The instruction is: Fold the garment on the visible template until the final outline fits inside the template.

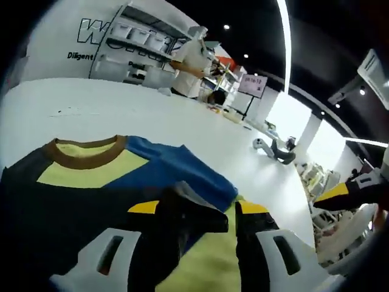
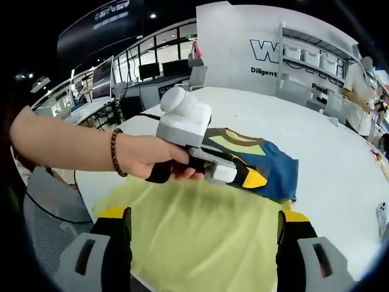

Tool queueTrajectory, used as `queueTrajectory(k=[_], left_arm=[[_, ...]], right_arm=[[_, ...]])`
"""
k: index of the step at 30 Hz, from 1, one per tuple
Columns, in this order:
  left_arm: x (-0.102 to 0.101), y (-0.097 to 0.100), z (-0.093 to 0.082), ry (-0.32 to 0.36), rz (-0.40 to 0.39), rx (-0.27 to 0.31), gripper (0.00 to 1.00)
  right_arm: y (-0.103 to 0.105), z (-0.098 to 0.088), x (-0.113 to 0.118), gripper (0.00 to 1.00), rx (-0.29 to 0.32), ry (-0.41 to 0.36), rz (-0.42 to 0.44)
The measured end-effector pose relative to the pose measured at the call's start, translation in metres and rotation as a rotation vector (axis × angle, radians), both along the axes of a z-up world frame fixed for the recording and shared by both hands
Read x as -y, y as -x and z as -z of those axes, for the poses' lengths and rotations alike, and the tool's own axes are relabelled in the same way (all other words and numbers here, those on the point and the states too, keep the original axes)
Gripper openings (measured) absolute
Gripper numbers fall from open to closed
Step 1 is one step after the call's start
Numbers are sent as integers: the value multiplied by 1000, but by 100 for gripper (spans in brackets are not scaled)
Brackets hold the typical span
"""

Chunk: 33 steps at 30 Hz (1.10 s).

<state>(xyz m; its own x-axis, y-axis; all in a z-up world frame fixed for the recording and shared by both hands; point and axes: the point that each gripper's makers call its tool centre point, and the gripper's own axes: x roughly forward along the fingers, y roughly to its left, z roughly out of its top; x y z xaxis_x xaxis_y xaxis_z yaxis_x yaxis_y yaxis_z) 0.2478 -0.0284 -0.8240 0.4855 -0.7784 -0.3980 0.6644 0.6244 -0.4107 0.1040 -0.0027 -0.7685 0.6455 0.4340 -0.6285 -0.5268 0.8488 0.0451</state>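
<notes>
The left gripper [image 1: 203, 228] has its yellow-tipped jaws closed on a dark fold of the garment [image 1: 91, 182], bunched cloth filling the narrow gap between them. In the right gripper view, the right gripper [image 2: 203, 228] hangs with its jaws wide apart and nothing between them, above the yellow-green template [image 2: 200, 234] that spreads over the near part of the white table [image 2: 340, 152]. Just past those spread jaws, a person's hand [image 2: 155, 161] — a beaded bracelet [image 2: 115, 152] on the wrist — holds the left gripper [image 2: 240, 176], whose tips reach the garment's [image 2: 267, 161] near edge where it overlaps the far side of the template. The garment is a shirt in blue, dark and yellow panels with a brown collar [image 1: 85, 152]; it lies flat, its long axis running away from the right gripper, collar end farthest and pointing toward the far rim of the table. In the left gripper view the collar sits up and to the left of the jaws, the blue panel beyond them. Farther off stand white shelves [image 2: 310, 61] against a wall with dark lettering.
</notes>
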Motion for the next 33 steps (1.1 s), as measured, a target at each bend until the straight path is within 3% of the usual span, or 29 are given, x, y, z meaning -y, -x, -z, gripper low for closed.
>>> queueTrajectory(k=[3, 7, 13, 17, 29, 33], left_arm=[[1, 1, -2, 58, -7, -75, 36], [11, 7, -6, 80, 43, -86, 28], [36, 16, -2, 26, 164, -43, 25], [47, 20, 4, -54, 237, 12, 25], [59, 0, 10, -107, 179, 39, 18], [66, 0, 12, -134, 202, 68, 17]], right_arm=[[1, 1, -1, 99, -6, -5, 2], [1, 1, 0, 99, -7, -2, -1], [2, 2, 3, 99, -9, -1, 9], [3, 3, 5, 99, -13, -1, 13], [3, 7, 7, 99, -25, -3, 26], [2, 6, 9, 99, -25, -2, 31]])
